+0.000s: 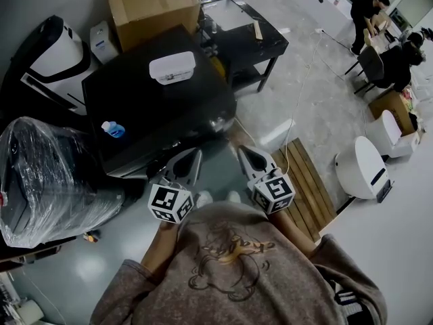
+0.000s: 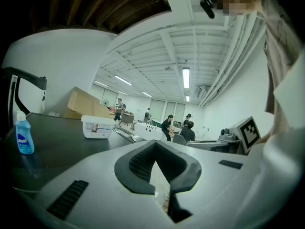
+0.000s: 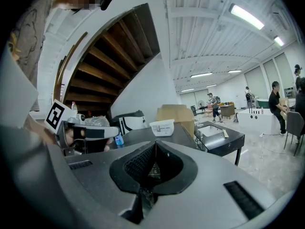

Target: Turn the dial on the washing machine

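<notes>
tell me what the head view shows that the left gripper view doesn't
Only the head view: the plastic-wrapped bundle at the left and the wooden pallet on the floor. Only the left gripper view: the ceiling lights and the beams overhead. Both: the white tub, the blue bottle and the cardboard box.

Readable text: none in any view.
Blue bottle (image 2: pixel 24 137): pale print on its label, left edge of the left gripper view, too small to read.
White box (image 2: pixel 97 126): a printed sticker on its front, illegible.
Marker cubes (image 1: pixel 170 204): black-and-white square codes, no letters or digits.
Sweatshirt (image 1: pixel 230 256): a line drawing, no wording legible.
</notes>
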`<state>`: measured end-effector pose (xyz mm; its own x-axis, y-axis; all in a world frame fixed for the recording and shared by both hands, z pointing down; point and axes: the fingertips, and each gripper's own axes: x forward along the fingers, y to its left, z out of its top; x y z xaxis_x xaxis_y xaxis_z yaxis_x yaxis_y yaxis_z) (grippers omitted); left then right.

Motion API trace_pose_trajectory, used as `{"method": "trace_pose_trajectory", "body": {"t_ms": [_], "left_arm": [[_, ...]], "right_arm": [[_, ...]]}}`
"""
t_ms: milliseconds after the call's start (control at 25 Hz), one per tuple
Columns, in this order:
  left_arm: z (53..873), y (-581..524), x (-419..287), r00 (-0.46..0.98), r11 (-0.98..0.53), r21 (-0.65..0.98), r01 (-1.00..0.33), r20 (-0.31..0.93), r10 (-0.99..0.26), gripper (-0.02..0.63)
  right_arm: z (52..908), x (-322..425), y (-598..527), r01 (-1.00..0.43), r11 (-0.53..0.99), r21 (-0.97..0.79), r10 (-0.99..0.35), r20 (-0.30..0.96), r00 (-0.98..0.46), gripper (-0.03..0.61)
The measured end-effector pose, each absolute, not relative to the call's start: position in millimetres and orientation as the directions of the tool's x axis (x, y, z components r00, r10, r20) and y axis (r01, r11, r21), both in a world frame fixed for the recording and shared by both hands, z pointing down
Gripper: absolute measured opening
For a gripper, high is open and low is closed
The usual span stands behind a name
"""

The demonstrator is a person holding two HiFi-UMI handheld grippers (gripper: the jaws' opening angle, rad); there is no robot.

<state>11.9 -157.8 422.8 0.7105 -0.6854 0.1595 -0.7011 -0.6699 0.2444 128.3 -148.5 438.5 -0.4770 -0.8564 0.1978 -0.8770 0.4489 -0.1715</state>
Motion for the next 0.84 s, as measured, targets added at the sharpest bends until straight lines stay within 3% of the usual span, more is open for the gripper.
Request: {"method": "trace_pose_trajectory", "body": {"t_ms": [840], "left_arm": [[425.1,-156.1,7.2,0.684,-0.633,0.274,-0.724,0.166,-0.71,-0.008]], "right_arm": [[442.4,130.4,-149.5,-0.877,0.449,-0.173,-0.852,0.212,-0.478,0.003]]}}
